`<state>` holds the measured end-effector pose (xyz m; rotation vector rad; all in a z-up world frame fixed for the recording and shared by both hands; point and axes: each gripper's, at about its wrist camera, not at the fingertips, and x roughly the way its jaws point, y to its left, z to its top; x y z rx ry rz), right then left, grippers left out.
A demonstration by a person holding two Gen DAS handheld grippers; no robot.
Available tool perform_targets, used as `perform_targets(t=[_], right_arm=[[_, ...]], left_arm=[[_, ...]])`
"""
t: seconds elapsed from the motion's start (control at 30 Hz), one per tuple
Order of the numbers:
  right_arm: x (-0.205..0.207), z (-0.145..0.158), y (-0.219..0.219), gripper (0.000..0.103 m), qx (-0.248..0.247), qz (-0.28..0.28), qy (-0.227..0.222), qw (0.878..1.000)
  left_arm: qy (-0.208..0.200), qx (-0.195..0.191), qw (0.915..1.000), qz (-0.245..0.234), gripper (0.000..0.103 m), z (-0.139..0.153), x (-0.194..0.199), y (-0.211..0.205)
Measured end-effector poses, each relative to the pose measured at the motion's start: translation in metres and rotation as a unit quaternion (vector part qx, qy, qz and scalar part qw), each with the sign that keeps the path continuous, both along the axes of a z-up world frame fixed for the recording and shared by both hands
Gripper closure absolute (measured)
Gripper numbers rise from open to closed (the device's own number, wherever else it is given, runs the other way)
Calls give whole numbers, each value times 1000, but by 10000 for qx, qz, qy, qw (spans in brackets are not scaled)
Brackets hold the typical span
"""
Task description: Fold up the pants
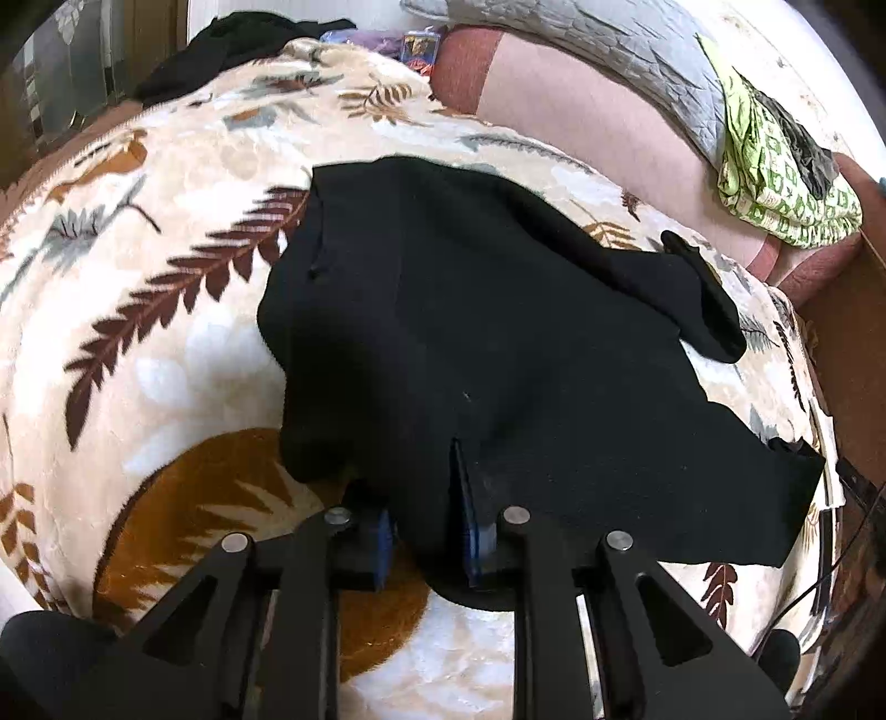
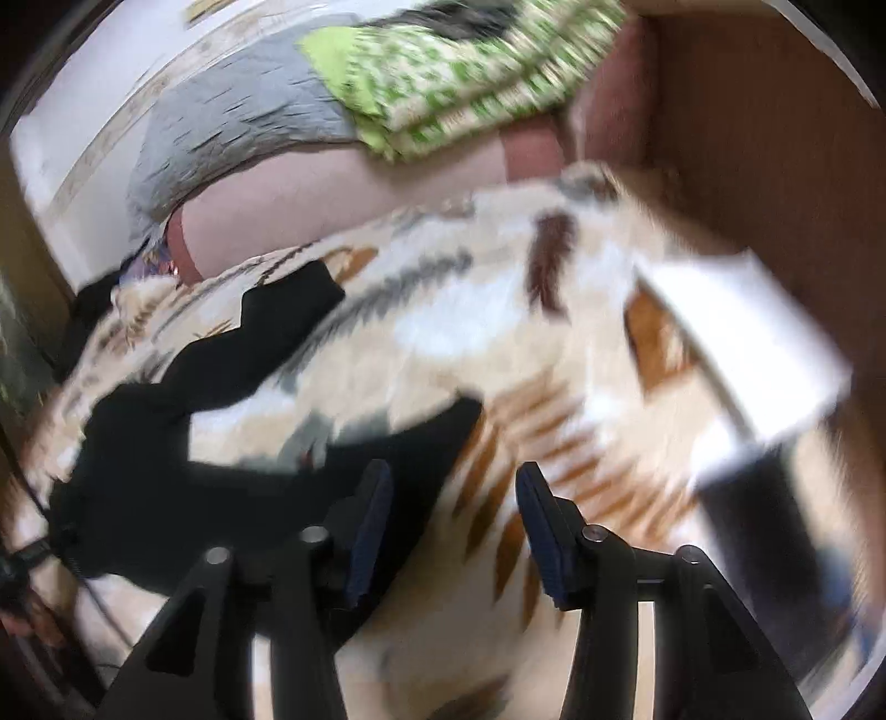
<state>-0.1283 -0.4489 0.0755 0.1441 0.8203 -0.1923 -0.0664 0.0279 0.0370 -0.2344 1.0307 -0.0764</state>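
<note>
Your left gripper (image 1: 426,545) is clamped on the near edge of the black knit pants (image 1: 498,343), a fold of cloth pinched between its blue-padded fingers (image 1: 468,531). The pants lie spread across the cream plush blanket printed with brown and grey leaves (image 1: 166,277), one narrower end reaching toward the pink mattress (image 1: 581,122) at the far side. Your right gripper (image 2: 454,520) has its jaws spread apart and holds nothing; it sits over the blanket just beside the edge of the pants (this view is badly blurred, so whether a finger touches the cloth is unclear). Beyond, a folded green-and-white patterned cloth (image 1: 775,183) rests on a grey quilted cover (image 1: 609,50), well apart from the pants.
</note>
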Motion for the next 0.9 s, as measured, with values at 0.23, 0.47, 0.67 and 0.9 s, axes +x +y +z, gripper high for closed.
perform_targets(t=[0.23, 0.47, 0.67, 0.9], right_arm=[[45, -54, -46, 96, 1574, -266, 447, 9862], [-24, -7, -54, 100, 1425, -654, -85, 9876], [-23, 8, -24, 99, 1081, -898, 135, 9900], [93, -44, 3, 94, 2082, 54, 556, 9765]], left_arm=[[23, -58, 9999, 80, 80, -9, 2, 4], [14, -147, 9999, 54, 79, -8, 2, 5], [-15, -126, 9999, 33, 79, -8, 2, 2], [-77, -178, 9998, 93, 78, -7, 0, 6]])
